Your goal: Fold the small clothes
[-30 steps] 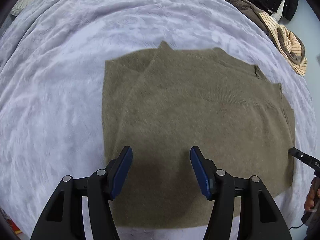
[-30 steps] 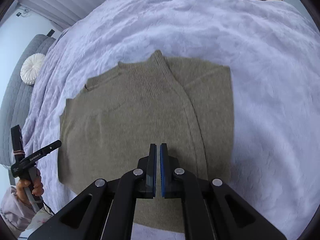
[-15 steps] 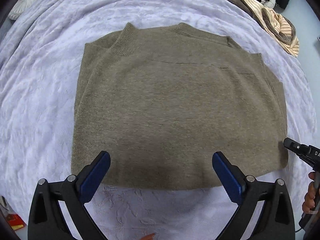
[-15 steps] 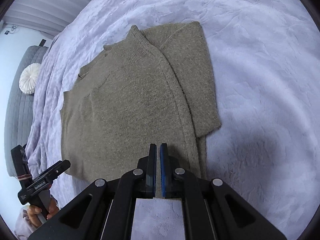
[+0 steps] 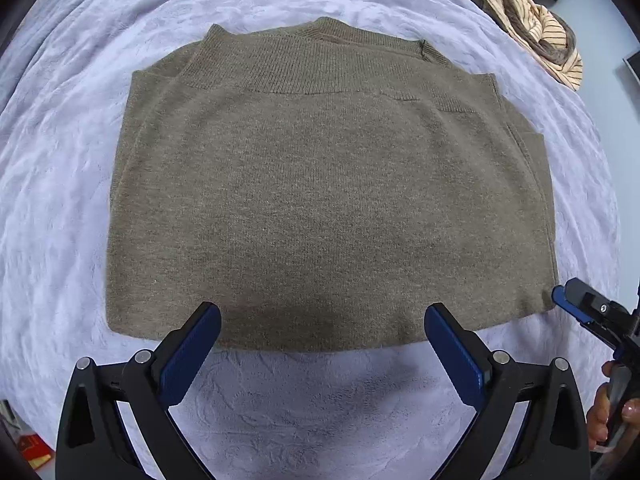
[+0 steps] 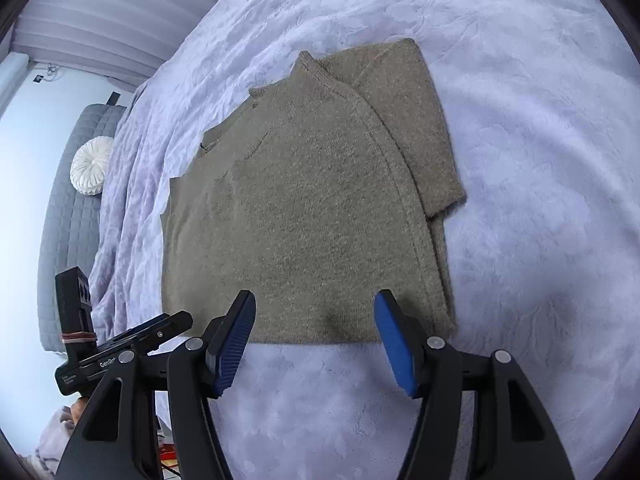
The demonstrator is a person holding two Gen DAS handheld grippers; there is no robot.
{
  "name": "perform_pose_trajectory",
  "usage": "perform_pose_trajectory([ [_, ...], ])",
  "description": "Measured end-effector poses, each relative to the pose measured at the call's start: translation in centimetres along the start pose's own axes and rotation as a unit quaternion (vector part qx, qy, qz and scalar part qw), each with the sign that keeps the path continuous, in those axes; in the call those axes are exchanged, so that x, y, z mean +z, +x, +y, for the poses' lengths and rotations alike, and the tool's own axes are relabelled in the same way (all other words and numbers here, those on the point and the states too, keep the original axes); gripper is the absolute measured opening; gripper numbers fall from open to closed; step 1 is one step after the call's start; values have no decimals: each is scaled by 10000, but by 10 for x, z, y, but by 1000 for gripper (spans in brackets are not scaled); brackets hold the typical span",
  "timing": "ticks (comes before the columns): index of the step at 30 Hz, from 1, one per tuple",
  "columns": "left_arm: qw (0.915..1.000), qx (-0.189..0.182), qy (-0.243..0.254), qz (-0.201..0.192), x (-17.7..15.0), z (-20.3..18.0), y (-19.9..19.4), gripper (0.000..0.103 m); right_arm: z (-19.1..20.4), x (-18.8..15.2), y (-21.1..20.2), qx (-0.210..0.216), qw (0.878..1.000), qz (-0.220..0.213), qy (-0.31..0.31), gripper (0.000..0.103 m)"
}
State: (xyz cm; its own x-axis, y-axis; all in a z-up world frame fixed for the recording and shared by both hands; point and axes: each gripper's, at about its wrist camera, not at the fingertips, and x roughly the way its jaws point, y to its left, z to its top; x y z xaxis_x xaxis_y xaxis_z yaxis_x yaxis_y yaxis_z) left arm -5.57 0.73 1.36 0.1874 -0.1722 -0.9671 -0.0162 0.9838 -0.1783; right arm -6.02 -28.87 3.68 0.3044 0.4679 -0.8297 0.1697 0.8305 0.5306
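An olive-brown knit sweater (image 5: 332, 200) lies flat on a lavender bedspread (image 5: 320, 400), folded into a rough rectangle with its ribbed collar at the far edge. It also shows in the right wrist view (image 6: 304, 220), with a sleeve folded across its right side. My left gripper (image 5: 322, 344) is open and empty, its blue pads just above the sweater's near edge. My right gripper (image 6: 314, 336) is open and empty at the near edge too; it shows at the right of the left wrist view (image 5: 580, 304).
A heap of striped and brown clothes (image 5: 536, 28) lies at the bed's far right corner. A grey quilted headboard (image 6: 68, 216) with a round white cushion (image 6: 92, 166) stands beyond the bed on the left. The left gripper's body (image 6: 120, 344) sits beside my right one.
Both grippers pulled back toward the sweater's near edge. The right gripper went from shut to open. The left gripper opened wider.
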Motion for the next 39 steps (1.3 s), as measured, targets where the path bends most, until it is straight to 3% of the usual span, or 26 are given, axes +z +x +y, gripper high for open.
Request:
perform_pose_trajectory([
  [7,9996,-106,98,-230,8,38,-8,102,23,-21,18,-17,9999,39,164,66],
  [14,9985,-318,-296,-345,26,118,-21,102,78,-50,66,537,9969,223,537,66],
  [20,9959,-116,-660,-600,33,197,-27,102,132,-76,155,1570,9782,781,1114,66],
  [24,9939,-109,-951,-556,29,231,-24,102,161,-90,212,1880,9657,1015,1476,66],
  [27,9937,-102,-998,-496,23,242,-21,102,173,-94,239,1954,9595,932,1802,66],
  [28,9937,-127,-1008,-465,20,247,-20,102,176,-94,244,1938,9584,917,1886,59],
  [29,9938,-170,-1007,-451,18,249,-21,102,178,-91,248,1944,9569,925,1951,44],
  [30,9938,-197,-988,-468,16,250,-22,102,182,-87,248,1890,9584,955,1912,8],
  [33,9950,-177,-790,-584,15,248,-26,102,206,-77,233,1666,9751,874,1173,8],
  [35,9961,-121,-654,-578,16,246,-23,102,217,-81,230,1281,9846,928,747,8],
  [39,9970,-163,-620,-428,22,236,-10,102,200,-100,255,943,9828,1191,1055,8],
])
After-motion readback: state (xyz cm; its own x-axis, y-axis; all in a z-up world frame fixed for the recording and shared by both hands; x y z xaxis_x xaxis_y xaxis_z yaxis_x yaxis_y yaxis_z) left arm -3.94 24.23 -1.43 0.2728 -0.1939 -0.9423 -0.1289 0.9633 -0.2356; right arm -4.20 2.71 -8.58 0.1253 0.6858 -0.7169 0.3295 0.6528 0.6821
